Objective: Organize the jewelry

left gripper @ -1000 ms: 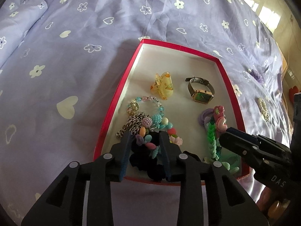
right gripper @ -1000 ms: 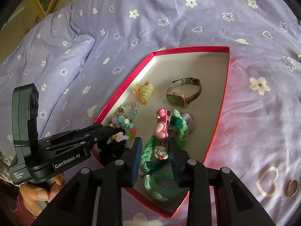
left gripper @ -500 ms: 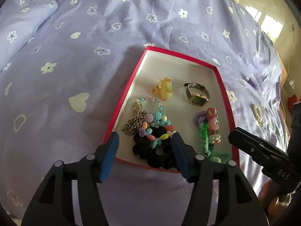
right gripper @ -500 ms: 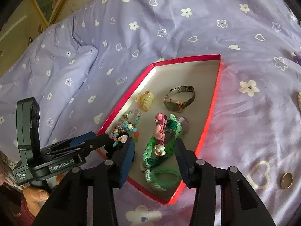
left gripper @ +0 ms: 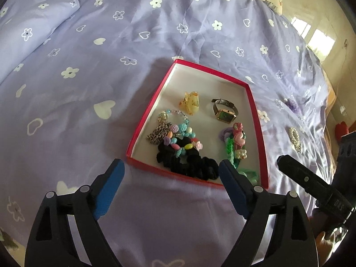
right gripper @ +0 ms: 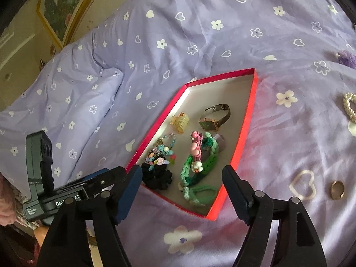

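Observation:
A red-rimmed box (left gripper: 145, 115) (right gripper: 244, 120) lies on the purple bedspread. It holds a black scrunchie (left gripper: 189, 162) (right gripper: 156, 175), a bead bracelet (left gripper: 178, 133), a yellow claw clip (left gripper: 189, 103) (right gripper: 180, 121), a watch (left gripper: 224, 111) (right gripper: 213, 118), and a green braid with a pink clip (left gripper: 235, 142) (right gripper: 198, 155). My left gripper (left gripper: 171, 169) is open and empty, just before the box's near edge. My right gripper (right gripper: 182, 173) is open and empty above the box's near corner.
Loose pieces lie on the bedspread right of the box: a pearl heart clip (right gripper: 349, 106) (left gripper: 294, 136), a gold ring (right gripper: 337, 189) and a purple scrunchie (right gripper: 347, 57) (left gripper: 292, 105). A folded quilt ridge (right gripper: 89, 93) lies at the left.
Both grippers opened wide and drew back from the box. The black scrunchie and the green braid stayed in the box.

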Demonstrator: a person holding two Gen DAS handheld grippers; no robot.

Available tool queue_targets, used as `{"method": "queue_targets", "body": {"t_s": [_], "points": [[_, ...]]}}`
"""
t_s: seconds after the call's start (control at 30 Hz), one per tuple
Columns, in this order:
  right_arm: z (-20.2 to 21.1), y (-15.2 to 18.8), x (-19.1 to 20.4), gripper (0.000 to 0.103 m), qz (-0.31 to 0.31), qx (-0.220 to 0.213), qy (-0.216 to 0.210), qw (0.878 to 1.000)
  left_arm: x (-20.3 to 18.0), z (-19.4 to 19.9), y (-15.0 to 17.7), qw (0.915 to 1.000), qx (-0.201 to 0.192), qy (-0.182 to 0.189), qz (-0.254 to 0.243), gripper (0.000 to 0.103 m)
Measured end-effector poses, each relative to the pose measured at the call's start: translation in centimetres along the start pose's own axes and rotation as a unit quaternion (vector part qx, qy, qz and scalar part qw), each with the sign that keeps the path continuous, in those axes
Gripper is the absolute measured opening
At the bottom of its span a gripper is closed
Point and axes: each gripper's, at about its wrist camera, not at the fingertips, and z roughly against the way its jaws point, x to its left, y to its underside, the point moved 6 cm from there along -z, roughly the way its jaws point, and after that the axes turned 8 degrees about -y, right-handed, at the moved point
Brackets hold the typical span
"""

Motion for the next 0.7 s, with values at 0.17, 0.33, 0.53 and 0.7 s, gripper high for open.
{"method": "queue_targets", "body": {"t_s": [0.17,0.33,0.53,0.7], "points": [[0.8,0.8,0.3,0.077,-0.008,-0.013,-0.008,1.000,0.4,0.8,0.7,0.9999,-0.002,0.005,0.012,0.087],[1.3,1.7,0.6,0.087,-0.008,-0.027,-0.011,1.000,0.5,1.4,1.5,0.9999,-0.007,0.001,0.008,0.087],[2.7,2.4,1.2,0.089,0.017,-0.043,0.010,0.999,0.2,2.6,2.4,0.9995,-0.027,-0.015,-0.011,0.090],[3.9,2.5,1.9,0.091,0.040,-0.053,0.032,0.997,-0.1,3.9,3.0,0.9975,-0.051,-0.035,-0.035,0.092]]}}
